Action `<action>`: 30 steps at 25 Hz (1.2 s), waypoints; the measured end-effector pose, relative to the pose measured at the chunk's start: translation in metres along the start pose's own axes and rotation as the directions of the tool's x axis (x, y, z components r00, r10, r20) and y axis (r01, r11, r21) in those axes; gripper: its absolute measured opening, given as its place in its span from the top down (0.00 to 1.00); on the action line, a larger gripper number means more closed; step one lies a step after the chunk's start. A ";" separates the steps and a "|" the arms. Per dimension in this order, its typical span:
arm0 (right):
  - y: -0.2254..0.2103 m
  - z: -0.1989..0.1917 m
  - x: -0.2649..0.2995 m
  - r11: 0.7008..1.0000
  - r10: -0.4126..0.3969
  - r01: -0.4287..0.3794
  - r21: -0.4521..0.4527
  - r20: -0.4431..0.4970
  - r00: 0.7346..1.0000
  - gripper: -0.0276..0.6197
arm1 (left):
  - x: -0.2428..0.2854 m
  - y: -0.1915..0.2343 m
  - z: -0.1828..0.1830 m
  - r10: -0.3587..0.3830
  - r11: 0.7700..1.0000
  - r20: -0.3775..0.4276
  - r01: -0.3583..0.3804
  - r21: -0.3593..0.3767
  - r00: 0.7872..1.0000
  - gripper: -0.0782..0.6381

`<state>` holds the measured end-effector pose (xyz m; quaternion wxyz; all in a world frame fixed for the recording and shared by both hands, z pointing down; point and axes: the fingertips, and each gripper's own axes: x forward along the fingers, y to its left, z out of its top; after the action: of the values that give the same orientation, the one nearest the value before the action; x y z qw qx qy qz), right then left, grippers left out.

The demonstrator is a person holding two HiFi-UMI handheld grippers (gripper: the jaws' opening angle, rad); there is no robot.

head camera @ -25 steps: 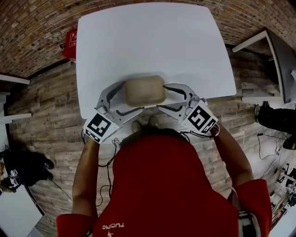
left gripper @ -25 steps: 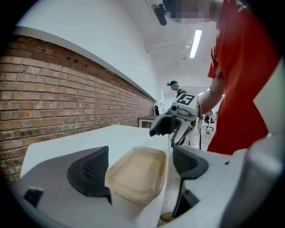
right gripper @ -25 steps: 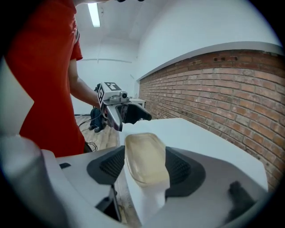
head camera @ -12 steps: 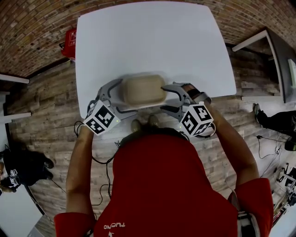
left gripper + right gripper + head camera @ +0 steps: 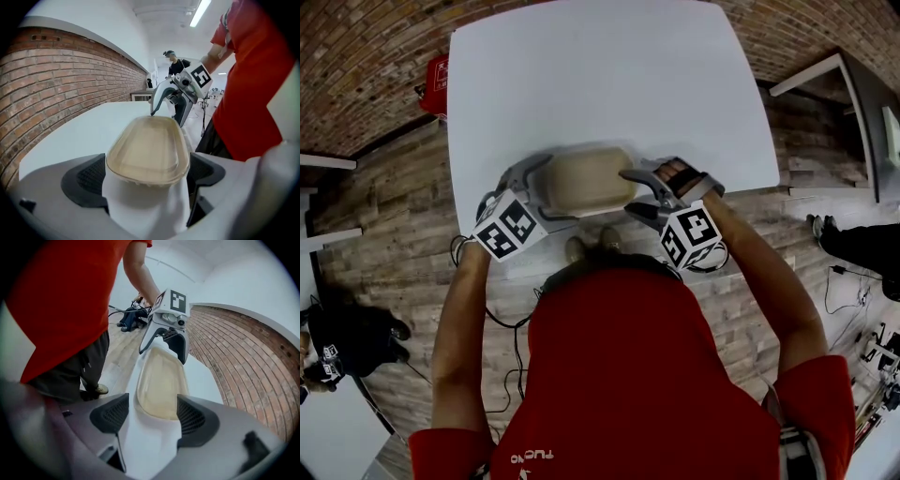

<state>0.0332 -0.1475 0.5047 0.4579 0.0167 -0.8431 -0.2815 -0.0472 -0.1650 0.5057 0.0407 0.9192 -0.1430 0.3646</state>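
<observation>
Beige on top and white below, the container (image 5: 584, 180) sat between your two grippers over the near edge of the white desk (image 5: 600, 66). Your left gripper (image 5: 146, 165) gripped one short end. Its dark fingers (image 5: 86, 177) pinched the white body just under the lid (image 5: 145, 147), one pad on each side. Your right gripper (image 5: 152, 414) gripped the opposite end in the same way, with its fingers (image 5: 194, 417) pressed against the white body on both sides. The container's long axis ran from one gripper to the other, and the lid was seated on the body. No view showed whether the base touched the desk. In each gripper view, the other gripper appeared at the far end of the container. A brick wall (image 5: 51, 84) ran beside the desk. Wood flooring (image 5: 384, 206) lay below it, and a red box (image 5: 437, 75) stood on the floor near the desk's far left corner. Your red shirt (image 5: 619, 375) filled the lower part of the head view.
</observation>
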 end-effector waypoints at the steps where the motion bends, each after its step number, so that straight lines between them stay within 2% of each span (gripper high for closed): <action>1: 0.000 -0.001 0.002 1.000 -0.006 0.005 -0.023 -0.006 1.000 0.50 | 0.000 0.001 0.001 -0.003 1.000 0.013 0.004 -0.020 1.000 0.14; 4: 0.000 -0.003 0.007 0.994 -0.028 0.026 -0.104 -0.017 0.999 0.50 | 0.002 0.002 0.005 -0.011 0.999 0.038 0.013 -0.053 0.999 0.14; 8: 0.001 -0.002 0.010 0.988 -0.007 0.005 -0.152 -0.013 1.000 0.52 | 0.005 0.005 0.005 0.005 0.999 0.026 -0.004 -0.034 1.000 0.14; 12: 0.001 -0.001 0.011 0.989 0.094 -0.095 -0.113 -0.013 0.996 0.55 | 0.006 0.008 0.003 0.037 0.999 0.013 -0.037 0.001 0.999 0.15; 18: -0.003 0.000 0.007 0.963 0.266 -0.266 -0.037 -0.024 0.964 0.58 | 0.007 0.010 0.003 0.067 0.998 0.016 -0.067 0.010 0.998 0.15; 23: -0.009 0.004 -0.001 0.924 0.374 -0.373 0.081 0.015 0.927 0.59 | 0.010 0.013 0.000 0.111 0.992 -0.028 -0.110 0.062 0.993 0.15; 30: -0.013 0.007 -0.002 0.877 0.458 -0.456 0.154 0.025 0.889 0.59 | 0.011 0.017 -0.001 0.150 0.986 -0.044 -0.147 0.076 0.988 0.15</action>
<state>0.0258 -0.1543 0.4935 0.5137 -0.1453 -0.8398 -0.0991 -0.0455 -0.1840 0.5138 -0.0163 0.8976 -0.1966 0.3942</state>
